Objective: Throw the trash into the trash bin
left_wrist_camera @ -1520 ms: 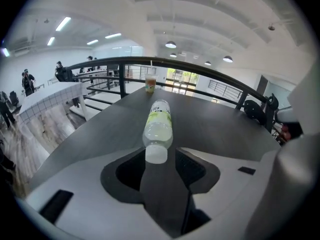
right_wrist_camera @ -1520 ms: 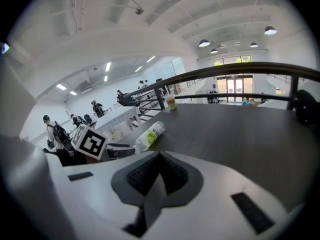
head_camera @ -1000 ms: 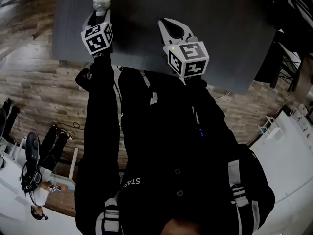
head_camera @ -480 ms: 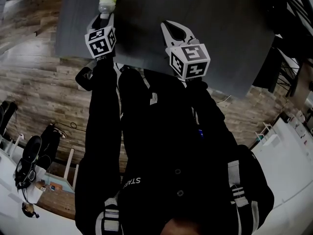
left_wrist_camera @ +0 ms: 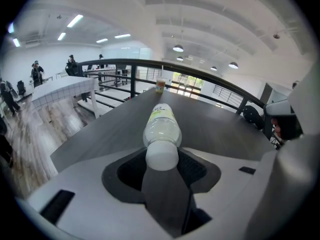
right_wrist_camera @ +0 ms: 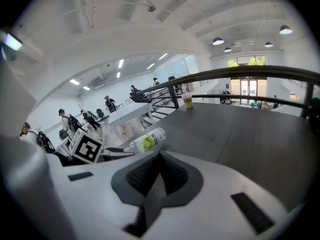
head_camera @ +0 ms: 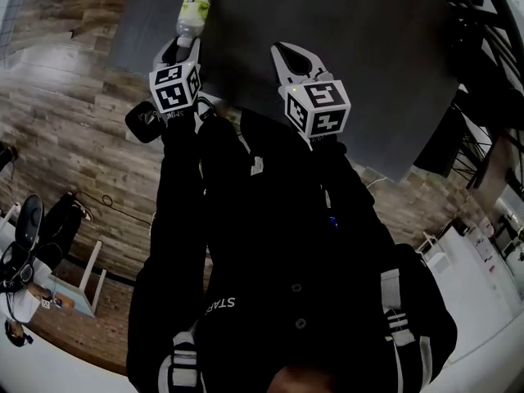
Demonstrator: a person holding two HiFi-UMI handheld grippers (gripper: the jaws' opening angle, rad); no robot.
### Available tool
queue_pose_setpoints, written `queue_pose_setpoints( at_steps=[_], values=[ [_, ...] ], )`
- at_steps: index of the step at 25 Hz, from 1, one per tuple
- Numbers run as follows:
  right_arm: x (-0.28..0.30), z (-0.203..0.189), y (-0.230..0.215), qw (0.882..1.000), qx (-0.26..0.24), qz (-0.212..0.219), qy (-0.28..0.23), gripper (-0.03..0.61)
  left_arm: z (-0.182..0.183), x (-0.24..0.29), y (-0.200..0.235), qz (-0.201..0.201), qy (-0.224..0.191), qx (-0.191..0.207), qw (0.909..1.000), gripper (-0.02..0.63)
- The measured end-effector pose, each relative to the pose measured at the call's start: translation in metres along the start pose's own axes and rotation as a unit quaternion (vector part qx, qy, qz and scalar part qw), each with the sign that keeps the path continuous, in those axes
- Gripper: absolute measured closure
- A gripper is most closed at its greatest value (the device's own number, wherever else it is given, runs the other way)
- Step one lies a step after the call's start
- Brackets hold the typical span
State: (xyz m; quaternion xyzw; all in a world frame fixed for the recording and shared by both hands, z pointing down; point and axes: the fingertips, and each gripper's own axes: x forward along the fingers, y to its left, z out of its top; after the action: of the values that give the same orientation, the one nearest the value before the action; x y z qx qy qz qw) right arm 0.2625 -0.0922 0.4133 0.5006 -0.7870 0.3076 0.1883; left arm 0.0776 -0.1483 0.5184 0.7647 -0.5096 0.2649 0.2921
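Note:
A clear plastic bottle (head_camera: 197, 3) with a green label and a white cap sticks out forward from my left gripper (head_camera: 181, 50), over the dark grey table (head_camera: 360, 47). In the left gripper view the cap (left_wrist_camera: 161, 155) sits between the jaws, and the left gripper (left_wrist_camera: 161, 159) is shut on the bottle's neck end. My right gripper (head_camera: 288, 58) hovers over the table's near part, to the right of the left one, shut and with nothing in it. In the right gripper view its jaws (right_wrist_camera: 160, 155) meet at the tips, and the bottle (right_wrist_camera: 148, 140) lies to their left.
A small cup (left_wrist_camera: 160, 85) stands at the table's far end, also the cup (right_wrist_camera: 187, 101) in the right gripper view. A dark railing (left_wrist_camera: 200, 76) runs behind the table. The wooden floor (head_camera: 74, 129) lies to the left, with white tables and people (right_wrist_camera: 65, 121) further off. No trash bin shows.
In the head view both grippers have drifted slightly right and lower, with the bottle still held in the left one. The floor and table have swung round beneath them.

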Motion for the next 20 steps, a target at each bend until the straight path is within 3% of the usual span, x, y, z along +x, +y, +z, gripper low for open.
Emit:
queue_pose_setpoints(
  at_steps=[20],
  values=[
    [0.059,-0.017,0.176,0.989,-0.085,0.117,0.03,0.563,-0.068,-0.159,0.126,0.11,-0.061,-0.108,0.9861,0.422]
  ],
)
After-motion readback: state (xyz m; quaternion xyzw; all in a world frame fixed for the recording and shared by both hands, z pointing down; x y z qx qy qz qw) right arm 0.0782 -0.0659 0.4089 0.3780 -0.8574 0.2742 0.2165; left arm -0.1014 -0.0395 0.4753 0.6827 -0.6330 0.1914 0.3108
